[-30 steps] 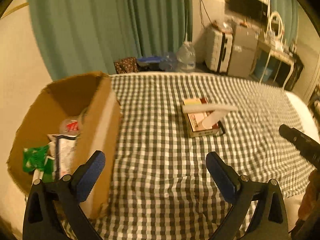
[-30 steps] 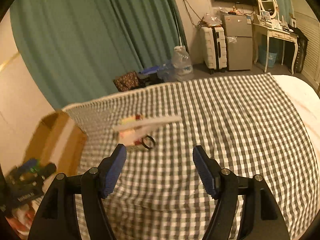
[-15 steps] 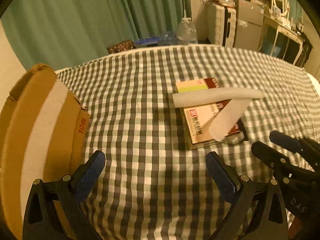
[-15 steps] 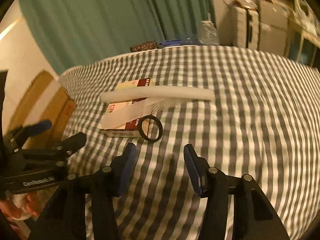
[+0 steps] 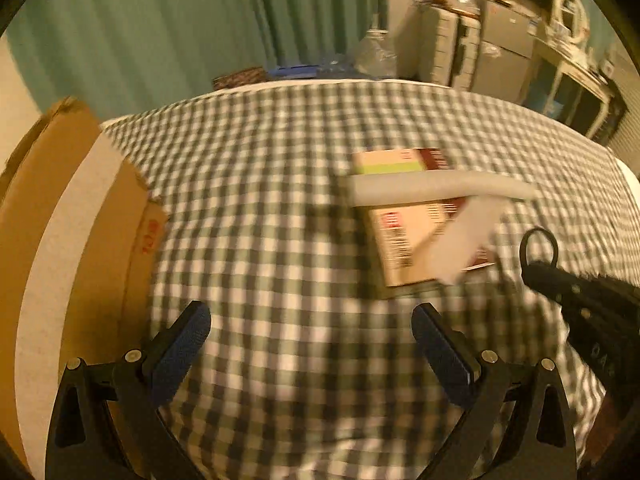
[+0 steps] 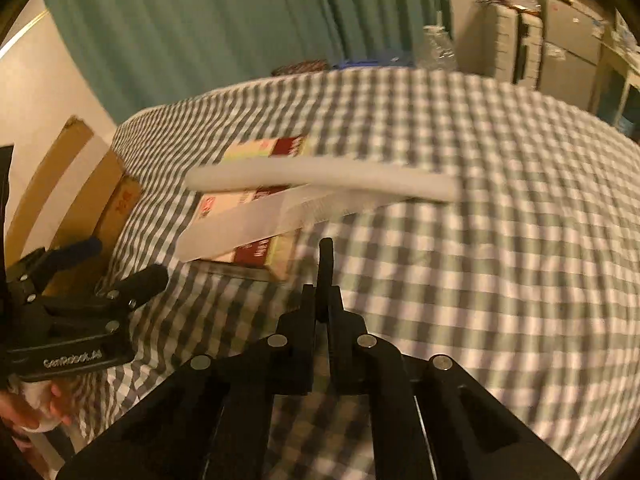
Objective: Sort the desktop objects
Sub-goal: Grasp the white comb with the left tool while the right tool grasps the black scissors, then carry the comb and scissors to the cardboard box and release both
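Note:
A small black ring [image 6: 325,254] stands edge-on between the fingers of my right gripper [image 6: 320,296], whose jaws are closing tight and pressing on it. The left wrist view shows the same ring [image 5: 538,244] at the right gripper's [image 5: 536,274] tip, just right of a red-and-cream book [image 5: 400,236]. A white foam tube [image 6: 320,178] and a white comb [image 6: 248,228] lie across that book [image 6: 276,146]. My left gripper [image 5: 312,344] hovers open over bare checked cloth, nothing between its blue pads; it also shows at the right wrist view's left edge [image 6: 120,264].
A brown cardboard box [image 5: 80,220] stands at the left edge of the checked cloth [image 5: 280,160]. A person's hand [image 6: 28,404] holds the left gripper. Green curtains, a suitcase and a desk stand beyond the far edge.
Both grippers came down toward the cloth and closer to the book. The right jaws went from wide to shut, and the ring that lay flat by the book now stands upright in them.

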`<state>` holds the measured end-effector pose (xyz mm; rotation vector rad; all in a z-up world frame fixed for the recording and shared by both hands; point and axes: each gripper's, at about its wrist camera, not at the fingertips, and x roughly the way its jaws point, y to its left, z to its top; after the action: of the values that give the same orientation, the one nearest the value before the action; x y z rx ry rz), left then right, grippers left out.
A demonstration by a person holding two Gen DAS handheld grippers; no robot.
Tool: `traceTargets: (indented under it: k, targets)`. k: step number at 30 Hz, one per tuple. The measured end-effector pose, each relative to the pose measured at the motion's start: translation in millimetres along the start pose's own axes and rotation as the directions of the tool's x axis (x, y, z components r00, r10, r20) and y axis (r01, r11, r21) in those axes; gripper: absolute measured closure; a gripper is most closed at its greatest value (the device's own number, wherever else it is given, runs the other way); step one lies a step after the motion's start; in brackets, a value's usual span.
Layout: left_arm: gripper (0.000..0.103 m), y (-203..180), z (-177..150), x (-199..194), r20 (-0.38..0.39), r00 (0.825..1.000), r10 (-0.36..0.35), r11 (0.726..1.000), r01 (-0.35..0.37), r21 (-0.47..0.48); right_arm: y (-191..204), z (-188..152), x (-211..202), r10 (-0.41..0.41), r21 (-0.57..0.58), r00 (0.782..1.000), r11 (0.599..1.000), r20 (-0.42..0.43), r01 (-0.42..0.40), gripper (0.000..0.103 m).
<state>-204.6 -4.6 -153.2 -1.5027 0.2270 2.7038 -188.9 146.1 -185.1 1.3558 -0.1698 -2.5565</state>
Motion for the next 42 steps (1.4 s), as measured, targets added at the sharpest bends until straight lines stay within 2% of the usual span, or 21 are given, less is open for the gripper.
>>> traceTargets:
  k: [5,9,11,12,13,14,15,16,17,19,22,24,28,32,36,37,38,39,42]
  targets:
    - [0.0,-33.4,17.7,-5.7,0.03,0.994,-0.101,0.991,0.098,0.093,-33.1,1.2,-13.3,-0.008,0.126,1.0,0.992,0.024,0.005,0.098]
    - [0.0,-55.2,37.4,4.1,0.05,0.993,-0.108,0.983,0.099,0.155,-45.6,-1.1,-18.6,-0.021,0.175,0.999,0.985,0.036,0.014,0.098]
    - [0.011,-62.6,46.0,12.0,0.035,0.99,-0.14,0.979,0.133,0.155,-49.7,-1.7,-20.3,-0.015,0.19,0.999,0.982,0.033,0.008,0.098]
    - [0.028,-65.3,48.5,17.9,0.009,0.988,-0.154,0.977,0.151,0.148,-51.1,-1.6,-19.5,-0.016,0.195,0.999,0.981,0.032,0.009,0.098]
    - [0.033,-67.1,49.8,22.9,-0.012,0.988,-0.152,0.979,0.152,0.139,-49.7,-0.9,-19.4,-0.017,0.194,0.999,0.981,0.031,0.01,0.098]
    - [0.034,-68.7,51.8,26.5,-0.01,0.991,-0.133,0.981,0.133,0.142,-49.3,-0.8,-19.5,-0.022,0.187,0.999,0.982,0.03,0.016,0.098]
    - [0.04,-72.0,51.2,25.8,0.001,0.992,-0.123,0.979,0.121,0.165,-49.2,0.0,-20.0,-0.025,0.182,0.999,0.983,0.031,0.019,0.098]
    - [0.051,-76.0,49.4,23.1,0.006,0.993,-0.122,0.974,0.119,0.195,-49.8,0.2,-20.8,-0.031,0.182,0.999,0.983,0.033,0.024,0.098]
    - [0.054,-77.5,45.2,18.2,0.006,0.992,-0.125,0.969,0.12,0.214,-51.2,-0.4,-21.7,-0.031,0.187,0.999,0.982,0.034,0.025,0.098]
    - [0.068,-82.8,38.5,8.1,-0.014,0.987,-0.161,0.957,0.16,0.243,-57.6,-0.6,-23.7,-0.028,0.207,0.999,0.978,0.031,0.021,0.098]
    - [0.076,-89.8,24.0,-2.9,-0.034,0.981,-0.192,0.946,0.194,0.261,-64.3,-0.6,-26.8,-0.04,0.228,0.999,0.973,0.03,0.032,0.098]
    - [0.077,-92.8,13.9,-7.4,-0.059,0.981,-0.186,0.948,0.194,0.251,-66.8,-1.1,-31.9,-0.039,0.244,0.998,0.969,0.04,0.028,0.098]
    - [0.077,-98.5,-6.7,-12.9,-0.11,0.963,-0.245,0.947,0.262,0.184,-69.1,-1.2,-38.7,-0.039,0.249,0.998,0.968,0.052,0.025,0.098]
    - [0.077,-107.3,-20.8,1.4,-0.158,0.963,-0.217,0.946,0.247,0.209,-72.6,-4.0,-38.8,-0.035,0.265,0.998,0.964,0.047,0.021,0.098]
    - [0.065,-115.2,-21.5,15.0,-0.162,0.963,-0.216,0.946,0.247,0.208,-70.2,-3.0,-39.4,-0.036,0.254,0.998,0.967,0.052,0.021,0.098]
    - [0.065,-117.6,-19.8,15.7,-0.156,0.964,-0.216,0.947,0.245,0.209,-69.8,-2.9,-38.9,-0.036,0.254,0.998,0.967,0.051,0.022,0.098]
    - [0.066,-119.0,-18.7,16.6,-0.16,0.963,-0.215,0.947,0.245,0.206,-69.9,-3.2,-37.7,-0.036,0.256,0.998,0.966,0.047,0.023,0.098]
    - [0.078,-119.2,-17.1,15.9,-0.159,0.964,-0.215,0.949,0.245,0.201,-70.1,-3.7,-36.3,-0.036,0.258,0.998,0.966,0.042,0.024,0.098]
    - [0.078,-113.3,-16.5,6.6,-0.141,0.962,-0.232,0.945,0.257,0.201,-72.1,-5.1,-35.4,-0.042,0.263,0.998,0.964,0.035,0.032,0.098]
